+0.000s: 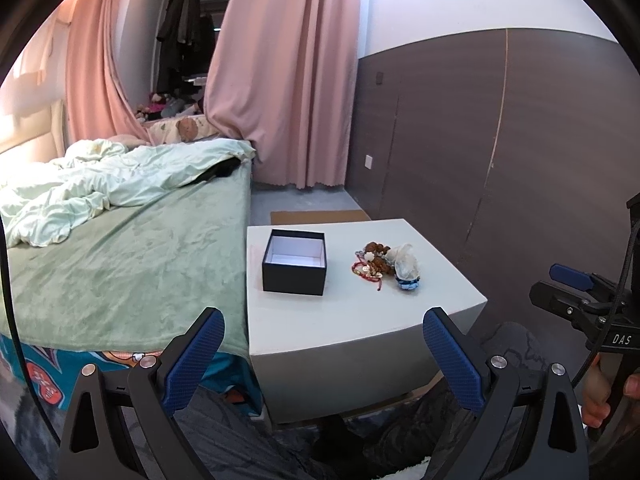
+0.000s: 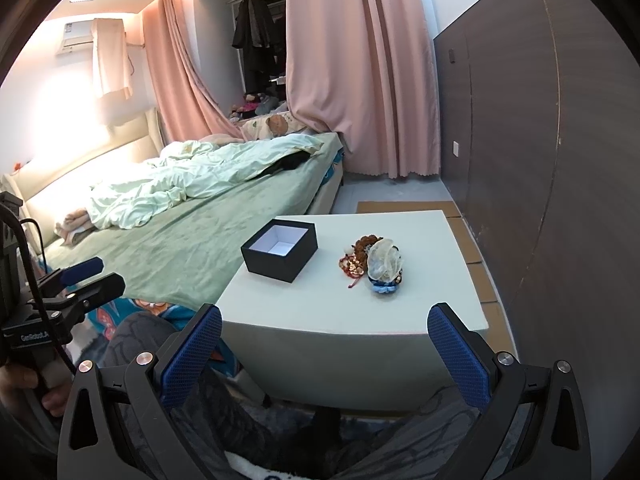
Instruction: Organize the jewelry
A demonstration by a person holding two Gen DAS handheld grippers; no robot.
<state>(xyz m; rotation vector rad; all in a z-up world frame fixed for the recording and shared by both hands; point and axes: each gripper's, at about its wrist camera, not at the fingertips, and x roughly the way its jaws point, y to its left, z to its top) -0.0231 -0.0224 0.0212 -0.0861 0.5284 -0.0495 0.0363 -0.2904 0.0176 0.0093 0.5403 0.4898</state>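
Observation:
An open black box (image 1: pixel 295 261) with a white inside stands on the left part of a white table (image 1: pixel 360 320). It also shows in the right wrist view (image 2: pixel 280 249). To its right lies a pile of jewelry (image 1: pixel 386 266): brown beads, red cord, gold pieces, a pale scrunchie and a blue piece, also in the right wrist view (image 2: pixel 372 264). My left gripper (image 1: pixel 322 356) is open and empty, held short of the table's near edge. My right gripper (image 2: pixel 324 354) is open and empty too, also short of the near edge.
A bed (image 1: pixel 120 248) with a green sheet and a rumpled pale duvet butts against the table's left side. A dark panelled wall (image 1: pixel 520 140) runs along the right. Pink curtains (image 1: pixel 280 72) hang behind. Cardboard (image 2: pixel 472 248) lies on the floor by the wall.

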